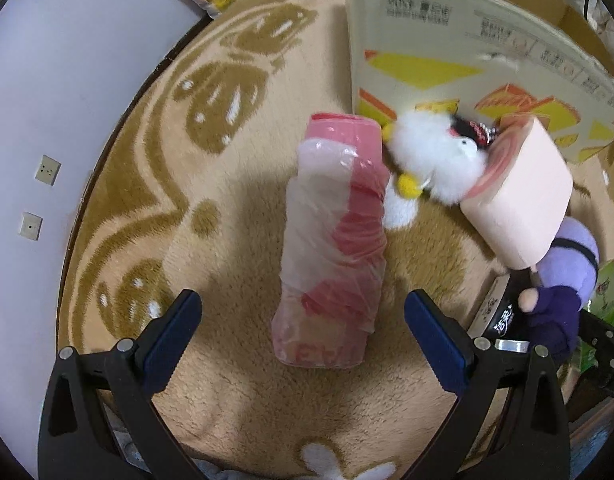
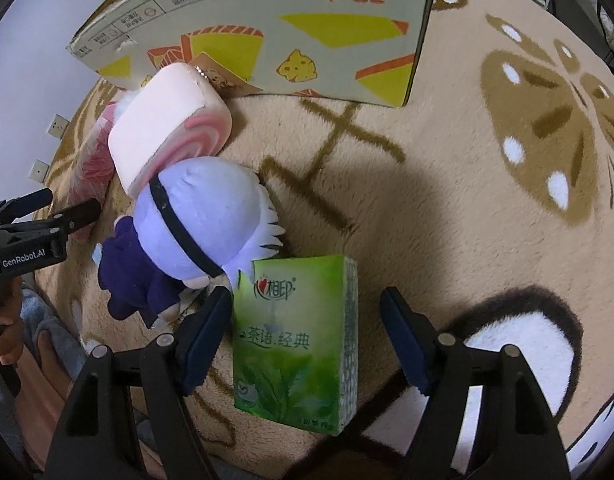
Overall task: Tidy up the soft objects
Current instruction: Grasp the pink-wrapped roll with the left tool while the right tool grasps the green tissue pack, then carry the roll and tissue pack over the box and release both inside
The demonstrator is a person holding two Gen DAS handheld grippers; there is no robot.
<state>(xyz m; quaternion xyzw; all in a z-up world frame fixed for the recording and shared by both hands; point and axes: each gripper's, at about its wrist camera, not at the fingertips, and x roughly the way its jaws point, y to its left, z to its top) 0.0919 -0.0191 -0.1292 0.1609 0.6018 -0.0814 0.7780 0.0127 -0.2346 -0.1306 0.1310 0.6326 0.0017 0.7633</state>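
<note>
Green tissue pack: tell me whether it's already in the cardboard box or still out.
Out. The green tissue pack lies on the rug, between the right gripper fingers, apart from the cardboard box.

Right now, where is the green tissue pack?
In the right wrist view, the green tissue pack lies on the rug between the right gripper's open fingers, just right of the purple plush doll and below the cardboard box.

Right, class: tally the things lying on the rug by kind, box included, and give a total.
Plush toys: 2, white fluffy toy and purple plush doll
Pink foam block: 1
Plastic-wrapped pink roll: 1
Green tissue pack: 1
Cardboard box: 1
Total: 6
</note>
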